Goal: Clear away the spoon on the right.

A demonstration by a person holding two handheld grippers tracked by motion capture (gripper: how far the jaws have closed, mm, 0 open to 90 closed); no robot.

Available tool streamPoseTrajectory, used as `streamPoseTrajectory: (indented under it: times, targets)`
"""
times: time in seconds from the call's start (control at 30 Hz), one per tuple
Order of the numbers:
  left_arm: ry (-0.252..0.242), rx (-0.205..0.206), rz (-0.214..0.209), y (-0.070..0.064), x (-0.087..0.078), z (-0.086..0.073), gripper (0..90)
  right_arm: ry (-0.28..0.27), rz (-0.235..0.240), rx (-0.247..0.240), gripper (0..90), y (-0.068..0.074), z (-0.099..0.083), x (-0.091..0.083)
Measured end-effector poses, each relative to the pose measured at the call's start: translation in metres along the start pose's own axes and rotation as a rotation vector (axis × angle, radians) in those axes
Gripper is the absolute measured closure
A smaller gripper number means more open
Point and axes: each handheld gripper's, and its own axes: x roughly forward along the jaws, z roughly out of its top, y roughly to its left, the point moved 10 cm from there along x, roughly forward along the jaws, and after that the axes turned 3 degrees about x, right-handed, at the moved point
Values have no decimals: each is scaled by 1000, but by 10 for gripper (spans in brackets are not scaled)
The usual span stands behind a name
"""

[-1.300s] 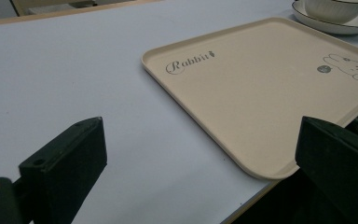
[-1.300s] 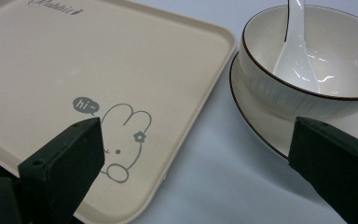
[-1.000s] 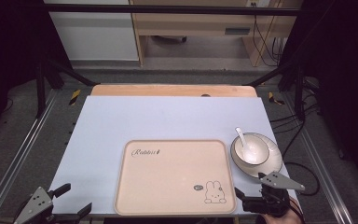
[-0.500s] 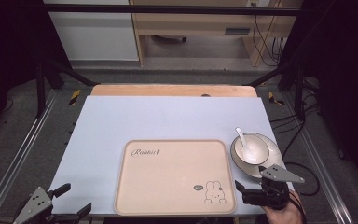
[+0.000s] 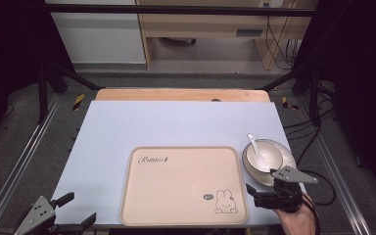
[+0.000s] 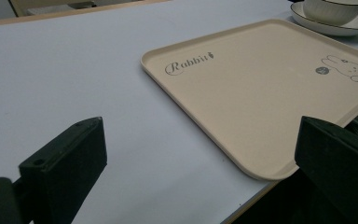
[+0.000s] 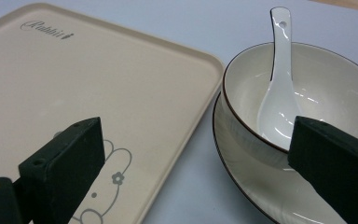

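A beige tray [image 5: 186, 181] with a rabbit drawing lies near the table's front edge. To its right, a white bowl [image 5: 269, 159] holding a white spoon [image 5: 253, 146] sits on a white plate [image 5: 288, 152]. My right gripper [image 5: 252, 196] is open just in front of the plate, at the tray's front right corner. In the right gripper view its jaws straddle the tray's edge [image 7: 186, 93] and the bowl [image 7: 317, 88], with the spoon [image 7: 277, 88] leaning inside. My left gripper [image 5: 81, 208] is open at the table's front left corner, empty, facing the tray [image 6: 261, 93].
The pale blue table top [image 5: 176, 125] stretches back to a wooden strip [image 5: 181, 94]. Black frame rails [image 5: 24, 161] run along both sides, and cables [image 5: 318, 132] lie on the floor at the right. The person's hand [image 5: 298, 223] holds the right gripper.
The right gripper has moved forward, away from the person and closer to the bowl and plate. The left gripper has stayed where it was.
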Motion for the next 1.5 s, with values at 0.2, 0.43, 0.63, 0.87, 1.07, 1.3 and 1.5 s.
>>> streamPoseTrajectory:
  times: [0.2,0.43,0.63,0.87,1.07,1.3,1.5]
  targets:
    - [1,1,1,0,0,0,17,-1,-8,1,32,-5,6,3]
    - [1,-1,1,0,0,0,17,6,-16,-6,31,-10,11,9]
    - [1,-3,0,0,0,0,17,12,-28,-5,31,-16,15,13]
    - [3,1,1,0,0,0,18,12,-31,15,27,-20,22,17]
    - [1,-2,1,0,0,0,18,22,-32,17,28,-24,26,24]
    - [1,-3,1,0,0,0,18,34,-23,24,36,-30,31,30]
    - [1,-4,0,0,0,0,18,41,-35,29,39,-37,34,35]
